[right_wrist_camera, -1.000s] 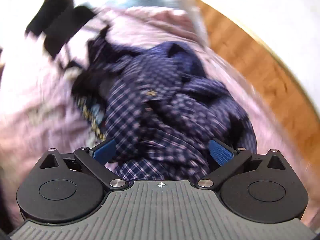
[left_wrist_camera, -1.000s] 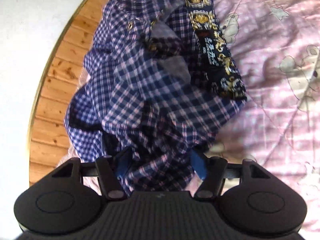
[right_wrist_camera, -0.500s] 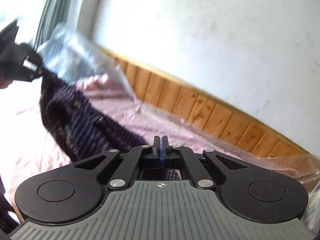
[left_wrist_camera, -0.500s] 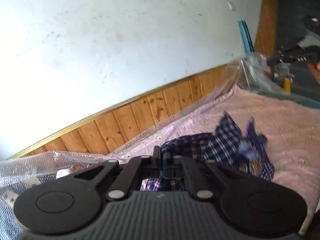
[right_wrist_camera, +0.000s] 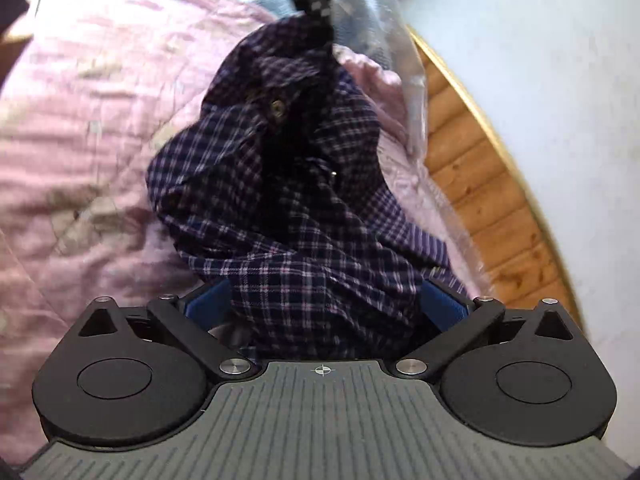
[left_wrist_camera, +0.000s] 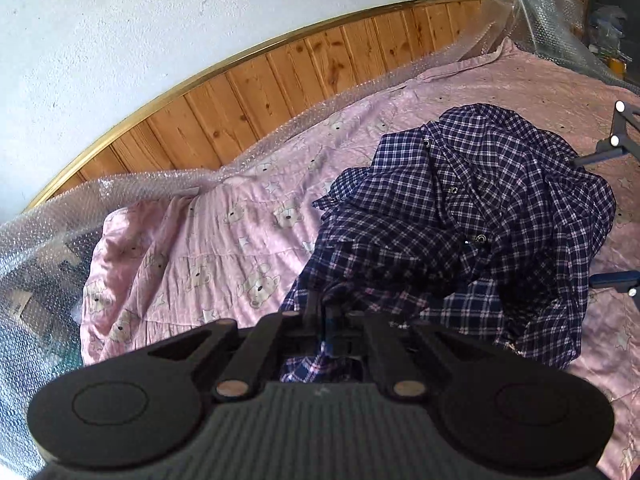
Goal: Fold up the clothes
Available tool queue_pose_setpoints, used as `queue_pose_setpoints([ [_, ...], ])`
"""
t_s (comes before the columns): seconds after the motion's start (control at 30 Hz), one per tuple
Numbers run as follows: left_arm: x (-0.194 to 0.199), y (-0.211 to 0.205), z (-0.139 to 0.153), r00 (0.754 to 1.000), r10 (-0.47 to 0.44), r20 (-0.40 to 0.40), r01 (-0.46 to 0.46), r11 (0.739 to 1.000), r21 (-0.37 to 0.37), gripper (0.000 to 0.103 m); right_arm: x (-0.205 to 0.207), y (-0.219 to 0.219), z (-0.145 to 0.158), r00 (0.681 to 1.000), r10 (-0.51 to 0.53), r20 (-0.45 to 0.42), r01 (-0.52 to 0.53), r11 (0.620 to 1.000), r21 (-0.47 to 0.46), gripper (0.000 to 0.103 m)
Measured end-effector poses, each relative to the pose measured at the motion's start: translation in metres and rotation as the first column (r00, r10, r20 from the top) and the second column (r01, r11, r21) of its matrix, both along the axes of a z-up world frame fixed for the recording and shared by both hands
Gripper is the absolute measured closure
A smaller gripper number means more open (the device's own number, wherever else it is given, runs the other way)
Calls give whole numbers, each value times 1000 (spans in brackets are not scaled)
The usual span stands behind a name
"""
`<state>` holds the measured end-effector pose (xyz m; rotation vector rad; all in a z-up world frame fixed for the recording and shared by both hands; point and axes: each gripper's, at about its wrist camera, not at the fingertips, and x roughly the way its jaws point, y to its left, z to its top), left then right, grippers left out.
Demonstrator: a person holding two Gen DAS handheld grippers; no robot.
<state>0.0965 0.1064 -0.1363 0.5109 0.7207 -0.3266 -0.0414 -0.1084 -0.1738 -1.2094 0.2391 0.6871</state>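
Note:
A navy plaid shirt (left_wrist_camera: 472, 216) lies crumpled in a heap on the pink bear-print quilt (left_wrist_camera: 224, 248). My left gripper (left_wrist_camera: 328, 320) is shut on an edge of the shirt at the heap's near side. In the right wrist view that gripper (right_wrist_camera: 310, 0) shows at the top, pinching the shirt (right_wrist_camera: 304, 240) at its far end. My right gripper (right_wrist_camera: 326, 304) is open, its blue pads (right_wrist_camera: 208, 304) wide apart with a fold of shirt lying loosely between them. In the left wrist view it (left_wrist_camera: 608, 216) sits at the heap's right side.
Bubble wrap (left_wrist_camera: 120, 188) runs along the bed's far edge against a wood-panelled wall (left_wrist_camera: 280, 72) under white plaster. More wrapped clutter (left_wrist_camera: 560, 12) stands at the far right corner. Bare quilt lies left of the shirt.
Half a second ago both grippers were shut and pointed at the wall. Now both tilt down over the bed, the right gripper has opened, and the shirt lies heaped on the quilt.

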Motion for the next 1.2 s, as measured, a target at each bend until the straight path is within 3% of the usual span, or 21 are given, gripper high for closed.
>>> queue_pose_setpoints([
  [0.1, 0, -2, -3, 1000, -13, 0, 13, 1000, 25, 101, 7, 16, -30, 994, 98, 43, -91, 984, -152, 2],
  [0.13, 0, -3, -4, 1000, -18, 3, 18, 999, 34, 101, 14, 18, -35, 995, 99, -10, -99, 976, -194, 13],
  [0.17, 0, -3, -4, 1000, -24, 9, 24, 999, 42, 101, 22, 19, -40, 993, 90, -73, -105, 967, -234, 58],
  [0.2, -1, -4, -3, 999, -31, 20, 30, 998, 47, 101, 31, 18, -34, 990, 37, -136, -68, 972, -227, 90],
  [0.23, -3, -3, 0, 999, -39, 34, 37, 998, 48, 101, 39, 13, -16, 983, -15, -183, -15, 987, -158, 101],
  [0.33, -13, 7, 28, 994, -36, 99, 38, 999, -10, 101, 47, -22, 70, 964, -109, -244, 136, 986, 95, 102],
  [0.43, -26, 29, 92, 982, 0, 191, 37, 980, -193, 101, 45, -71, 175, 946, -166, -277, 256, 908, 332, 102],
  [0.5, -30, 34, 148, 957, 5, 292, 87, 950, -301, 101, 42, -106, 251, 949, -183, -258, 290, 828, 480, 102],
  [0.57, -17, 21, 201, 920, 5, 392, 148, 921, -361, 101, 40, -142, 324, 954, -182, -240, 296, 718, 631, 102],
  [0.67, 17, -10, 271, 855, 13, 519, 233, 884, -405, 102, 59, -180, 391, 956, -200, -215, 292, 580, 760, 102],
  [0.73, 67, -46, 291, 839, 21, 543, 227, 894, -385, 101, 83, -204, 425, 950, -231, -211, 301, 489, 819, 102],
  [0.83, 169, -115, 285, 888, 62, 456, 115, 929, -351, 96, 172, -229, 411, 875, -377, -304, 451, 406, 795, 102],
  [0.87, 194, -130, 273, 905, 79, 418, 74, 938, -338, 84, 203, -238, 405, 842, -423, -335, 499, 374, 782, 102],
  [0.9, 204, -133, 247, 925, 100, 368, 27, 946, -324, 74, 240, -250, 384, 784, -482, -391, 574, 324, 752, 102],
  [0.93, 213, -136, 221, 941, 122, 317, -20, 952, -307, 55, 279, -263, 360, 715, -538, -447, 647, 265, 715, 102],
  [1.0, 233, -142, 170, 962, 170, 213, -110, 958, -265, 55, 331, -287, 290, 527, -627, -574, 801, 139, 583, 82],
  [1.03, 243, -145, 144, 967, 195, 162, -153, 958, -241, 55, 355, -298, 254, 418, -659, -625, 861, 69, 504, 61],
  [1.1, 263, -151, 92, 966, 250, 59, -235, 954, -184, 52, 350, -312, 195, 309, -661, -684, 906, -14, 423, 59],
  [1.13, 264, -149, 66, 964, 266, 15, -261, 953, -156, 48, 330, -320, 174, 306, -629, -715, 911, -25, 412, 54],
  [1.17, 252, -139, 38, 964, 266, -19, -266, 955, -134, 46, 307, -327, 154, 311, -590, -745, 914, -30, 406, 41],
  [1.2, 241, -131, 11, 962, 267, -61, -272, 956, -109, 46, 282, -329, 131, 300, -568, -767, 921, -37, 388, 37],
])
